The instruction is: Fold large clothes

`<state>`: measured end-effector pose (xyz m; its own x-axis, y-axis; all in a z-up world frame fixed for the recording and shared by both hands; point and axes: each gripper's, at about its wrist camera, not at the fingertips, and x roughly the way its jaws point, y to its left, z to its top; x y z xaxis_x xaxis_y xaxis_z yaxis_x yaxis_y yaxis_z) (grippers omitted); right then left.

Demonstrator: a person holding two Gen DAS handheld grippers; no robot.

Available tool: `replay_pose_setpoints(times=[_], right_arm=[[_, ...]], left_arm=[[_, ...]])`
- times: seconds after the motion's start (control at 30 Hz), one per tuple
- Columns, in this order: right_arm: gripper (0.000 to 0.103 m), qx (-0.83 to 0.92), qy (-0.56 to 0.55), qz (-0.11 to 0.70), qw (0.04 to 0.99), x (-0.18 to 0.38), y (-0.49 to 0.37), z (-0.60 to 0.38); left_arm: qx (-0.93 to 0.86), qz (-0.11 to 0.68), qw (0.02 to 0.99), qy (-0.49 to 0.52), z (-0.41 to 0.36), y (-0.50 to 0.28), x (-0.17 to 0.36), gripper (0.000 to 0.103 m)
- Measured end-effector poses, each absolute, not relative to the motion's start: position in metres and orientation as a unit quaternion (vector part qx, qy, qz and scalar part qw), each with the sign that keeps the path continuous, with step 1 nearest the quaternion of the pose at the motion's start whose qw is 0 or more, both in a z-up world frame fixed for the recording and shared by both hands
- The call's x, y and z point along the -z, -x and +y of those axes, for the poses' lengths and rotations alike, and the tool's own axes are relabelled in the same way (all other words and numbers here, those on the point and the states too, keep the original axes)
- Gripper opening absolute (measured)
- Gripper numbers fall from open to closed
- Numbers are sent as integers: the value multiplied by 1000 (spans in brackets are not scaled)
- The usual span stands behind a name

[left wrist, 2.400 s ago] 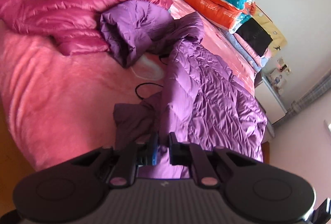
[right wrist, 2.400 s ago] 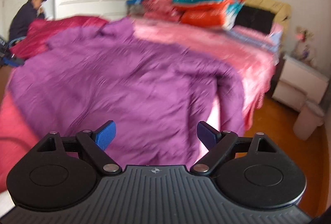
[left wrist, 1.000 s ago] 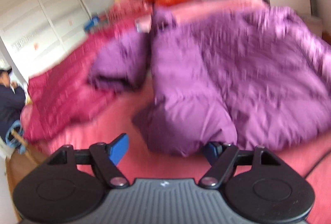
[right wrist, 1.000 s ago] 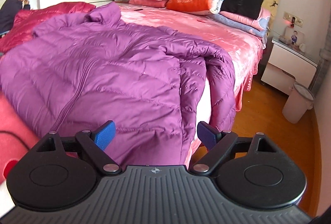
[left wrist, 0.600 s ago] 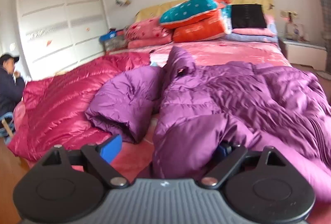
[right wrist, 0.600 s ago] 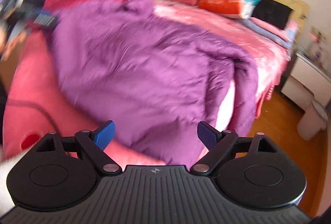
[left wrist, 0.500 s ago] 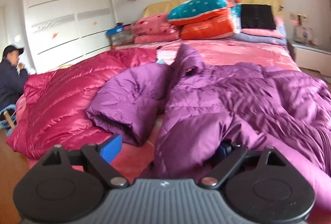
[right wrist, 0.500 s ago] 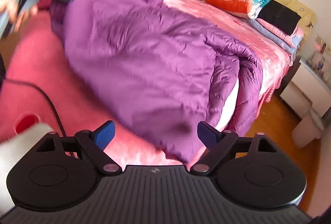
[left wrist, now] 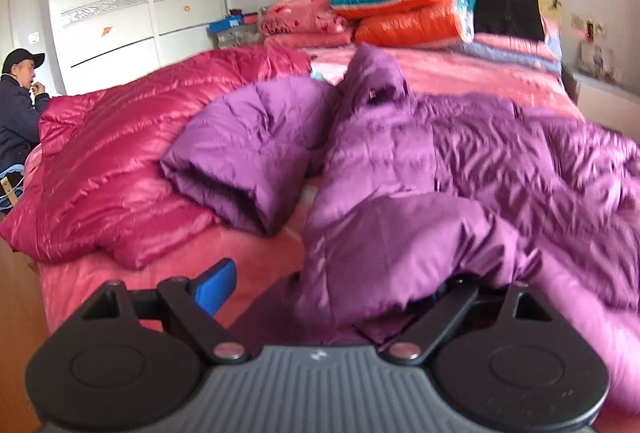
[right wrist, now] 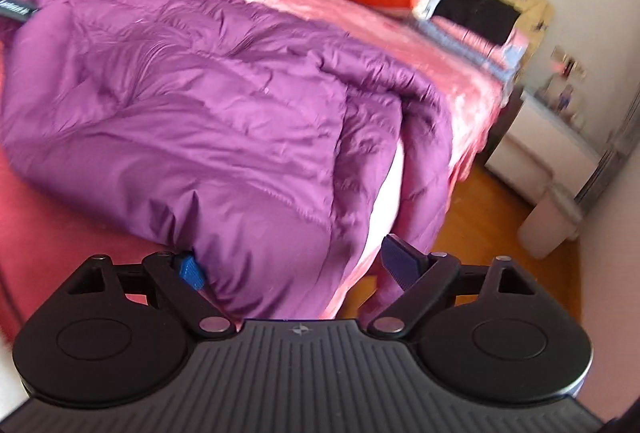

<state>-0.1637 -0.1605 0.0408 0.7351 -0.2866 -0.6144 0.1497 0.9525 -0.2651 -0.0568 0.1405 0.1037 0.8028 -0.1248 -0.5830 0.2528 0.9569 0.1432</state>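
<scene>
A large purple down jacket [left wrist: 460, 161] lies spread over the pink bed [left wrist: 260, 253], hood towards the headboard. One purple sleeve [left wrist: 248, 153] is folded beside it. My left gripper [left wrist: 336, 289] stands open at the jacket's near edge. Its left blue pad [left wrist: 216, 287] is bare, and a fold of purple fabric drapes over the right finger and hides it. In the right wrist view my right gripper [right wrist: 296, 269] is open at the bed's edge, with the near corner of the jacket [right wrist: 208, 121] lying loosely between its blue pads [right wrist: 400, 265].
A crimson down jacket [left wrist: 108, 169] lies left of the purple one. Folded quilts [left wrist: 408, 5] are stacked at the headboard. A person [left wrist: 18, 105] sits at the far left. Right of the bed are wooden floor, a white nightstand [right wrist: 540, 153] and a bin [right wrist: 548, 225].
The left gripper, earlier shut on the jacket's edge, has opened wide and its view has rolled level. The right gripper has sunk towards the bed, and the jacket's corner now lies between its fingers.
</scene>
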Motion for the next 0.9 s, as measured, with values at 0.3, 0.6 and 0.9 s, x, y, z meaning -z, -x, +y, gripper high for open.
replay_pose_setpoints(times=[0.3, 0.6, 0.9], right_arm=[[58, 135, 51, 284, 948, -58, 159, -182], [28, 122, -97, 255, 954, -72, 166, -206], [24, 112, -166, 181, 963, -118, 198, -204]], left_arm=[[123, 316, 933, -119, 141, 53, -88, 62], [162, 319, 932, -53, 147, 60, -110, 16], [179, 287, 941, 10, 175, 84, -161, 12]])
